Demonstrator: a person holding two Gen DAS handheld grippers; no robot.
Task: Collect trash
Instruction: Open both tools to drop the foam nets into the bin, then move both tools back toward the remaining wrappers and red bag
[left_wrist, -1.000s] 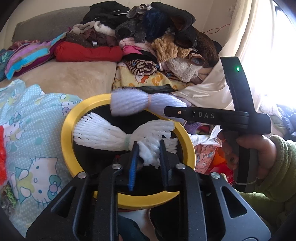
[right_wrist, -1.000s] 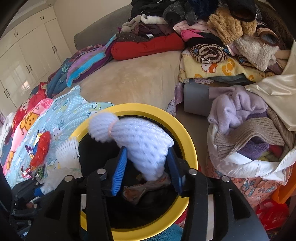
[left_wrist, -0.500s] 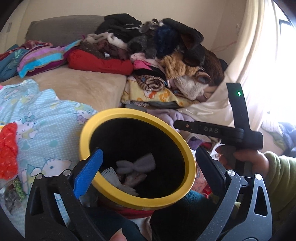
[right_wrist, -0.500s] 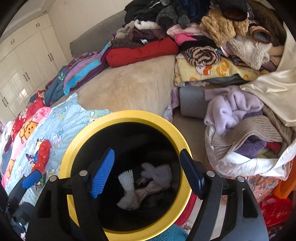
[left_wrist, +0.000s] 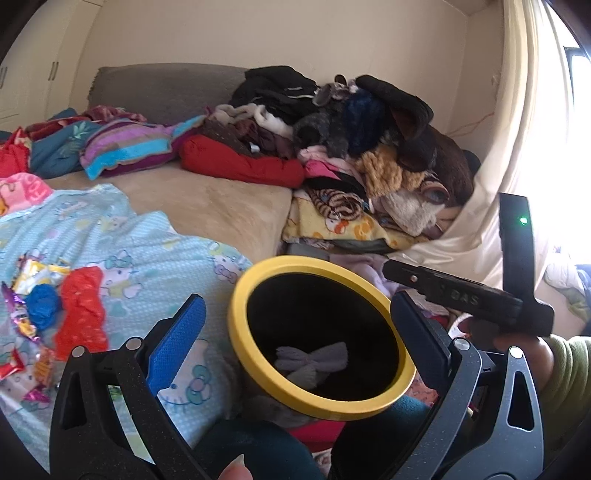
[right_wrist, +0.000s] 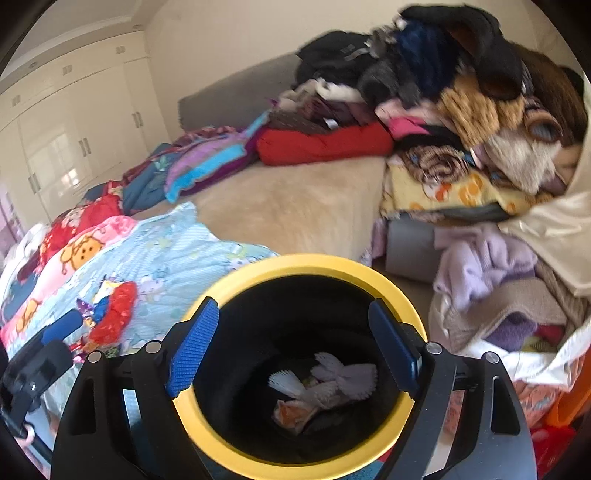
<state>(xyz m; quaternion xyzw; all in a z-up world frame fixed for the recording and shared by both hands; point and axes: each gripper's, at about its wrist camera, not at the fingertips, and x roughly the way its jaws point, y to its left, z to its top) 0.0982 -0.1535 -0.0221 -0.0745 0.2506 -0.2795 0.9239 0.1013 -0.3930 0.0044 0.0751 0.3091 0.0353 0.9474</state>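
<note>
A black bin with a yellow rim (left_wrist: 258, 280) (right_wrist: 295, 264) stands by the bed. White foam fruit nets (left_wrist: 312, 360) (right_wrist: 332, 376) and an orange wrapper (right_wrist: 291, 411) lie at its bottom. My left gripper (left_wrist: 295, 328) is open and empty, its jaws either side of the rim. My right gripper (right_wrist: 295, 347) is open and empty above the bin's mouth. More trash lies on the blue Hello Kitty sheet: a red foam net (left_wrist: 83, 306) (right_wrist: 112, 312), a blue piece (left_wrist: 42, 304) and shiny wrappers (left_wrist: 31, 273).
A large heap of clothes (left_wrist: 351, 140) (right_wrist: 461, 92) fills the back right of the bed. A beige cushion (left_wrist: 221, 206) lies in the middle. A bag of knitwear (right_wrist: 498, 295) sits right of the bin. White wardrobes (right_wrist: 74, 129) stand far left.
Both grippers opened and dropped their white foam nets into the bin. The left gripper then swung left, bringing the trash on the sheet into view.
</note>
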